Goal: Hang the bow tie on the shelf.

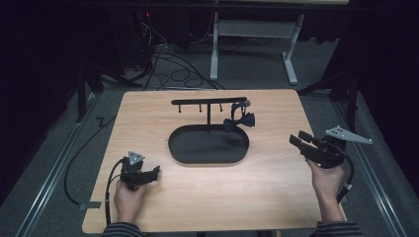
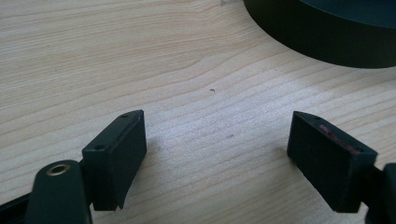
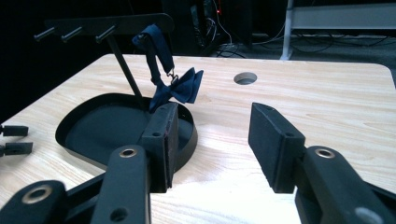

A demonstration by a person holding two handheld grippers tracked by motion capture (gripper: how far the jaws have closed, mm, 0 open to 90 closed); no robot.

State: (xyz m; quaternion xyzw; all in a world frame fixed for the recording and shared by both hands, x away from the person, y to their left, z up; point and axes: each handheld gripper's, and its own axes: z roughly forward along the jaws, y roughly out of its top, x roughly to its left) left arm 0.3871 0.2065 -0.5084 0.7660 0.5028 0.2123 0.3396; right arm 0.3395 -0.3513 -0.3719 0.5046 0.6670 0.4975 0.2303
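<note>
Your right hand-held gripper [image 1: 298, 139] is open and holds nothing. That bow tie [image 3: 180, 88] hangs on the rack [image 1: 208, 101] over the tray [image 1: 178, 148]. Pull hard and the rack could tip.

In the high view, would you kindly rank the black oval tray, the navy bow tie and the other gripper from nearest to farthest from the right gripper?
From the right gripper:
1. Black oval tray, on the table's middle; its right rim is closest.
2. Navy bow tie, hanging from the rack's right end; nearly as close as the tray rim, hard to separate.
3. Left gripper, at the table's near left, clearly farthest.
</note>
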